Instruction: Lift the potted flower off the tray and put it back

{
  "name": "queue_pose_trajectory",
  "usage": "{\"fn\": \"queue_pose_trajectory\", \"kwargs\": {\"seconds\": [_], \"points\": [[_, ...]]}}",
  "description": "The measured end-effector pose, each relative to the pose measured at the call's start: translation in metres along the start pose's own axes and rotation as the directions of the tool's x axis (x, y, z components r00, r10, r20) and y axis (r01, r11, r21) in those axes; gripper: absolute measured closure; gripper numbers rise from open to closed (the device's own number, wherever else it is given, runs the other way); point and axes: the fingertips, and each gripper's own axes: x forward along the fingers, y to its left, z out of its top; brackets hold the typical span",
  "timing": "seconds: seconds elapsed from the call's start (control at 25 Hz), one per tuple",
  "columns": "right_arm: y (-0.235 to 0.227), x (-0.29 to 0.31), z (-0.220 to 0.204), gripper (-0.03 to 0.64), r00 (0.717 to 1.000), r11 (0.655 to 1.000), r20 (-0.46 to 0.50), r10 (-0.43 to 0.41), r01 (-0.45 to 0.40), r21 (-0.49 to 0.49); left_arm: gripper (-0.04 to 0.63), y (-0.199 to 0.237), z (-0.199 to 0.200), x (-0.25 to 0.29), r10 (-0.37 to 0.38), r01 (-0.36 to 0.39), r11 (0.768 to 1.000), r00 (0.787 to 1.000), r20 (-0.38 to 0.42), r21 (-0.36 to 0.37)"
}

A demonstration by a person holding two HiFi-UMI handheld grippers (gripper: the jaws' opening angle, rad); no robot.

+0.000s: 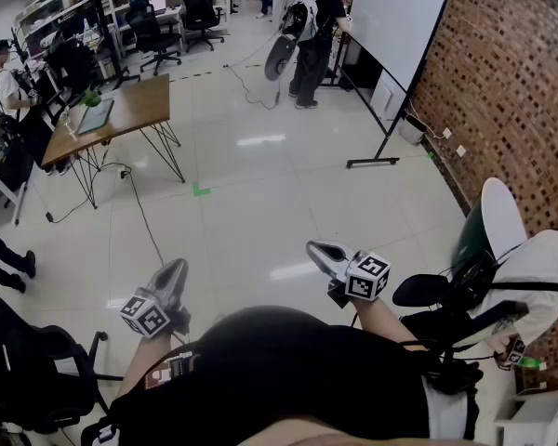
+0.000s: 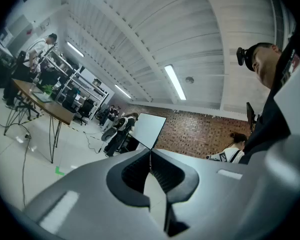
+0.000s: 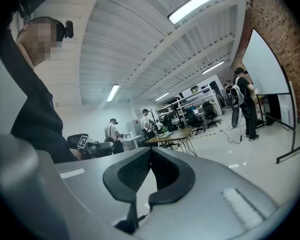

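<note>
A: A wide floor (image 1: pixel 260 221) is faced; the wooden desk (image 1: pixel 130 110) stands well apart. Why level?

B: Carrying, probably. Left hand-held gripper (image 1: pixel 175 269) and right hand-held gripper (image 1: pixel 314 247) are closed on nothing. A green plant (image 1: pixel 91 98) is noted near the desk's far edge, too small to confirm as the task's flower.

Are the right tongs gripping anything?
No, in the right gripper view the right tongs are shut tip to tip with nothing between them.
</note>
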Motion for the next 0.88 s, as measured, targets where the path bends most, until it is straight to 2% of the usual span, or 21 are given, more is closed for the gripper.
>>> {"fn": "queue_pose_trajectory", "kwargs": {"seconds": [0.24,0.4,0.56,0.72,0.88], "points": [[0.002,0.101,0.036,0.603,0.997,0.997,0.046,-0.069,0.071,-0.029,0.591,0.099,0.072,0.008,-0.057,0.057,0.998,0.998,-0.007,0.037],[-0.011,0.151,0.059,0.603,0.992,0.995,0.082,-0.100,0.100,0.008,0.591,0.150,0.099,0.030,-0.095,0.096,0.995,0.995,-0.019,0.035],[-0.016,0.202,0.061,0.602,0.995,0.996,0.033,-0.091,0.092,-0.018,0.591,0.200,0.125,0.048,-0.106,0.106,0.994,0.994,-0.006,0.027],[-0.045,0.237,0.069,0.603,0.994,0.994,0.020,-0.111,0.112,-0.006,0.591,0.238,0.126,0.058,-0.094,0.094,0.996,0.996,0.001,0.002],[-0.082,0.270,0.073,0.603,0.998,0.998,0.028,-0.062,0.062,0.021,0.591,0.262,0.117,0.088,-0.058,0.058,0.998,0.998,-0.021,-0.016]]}}
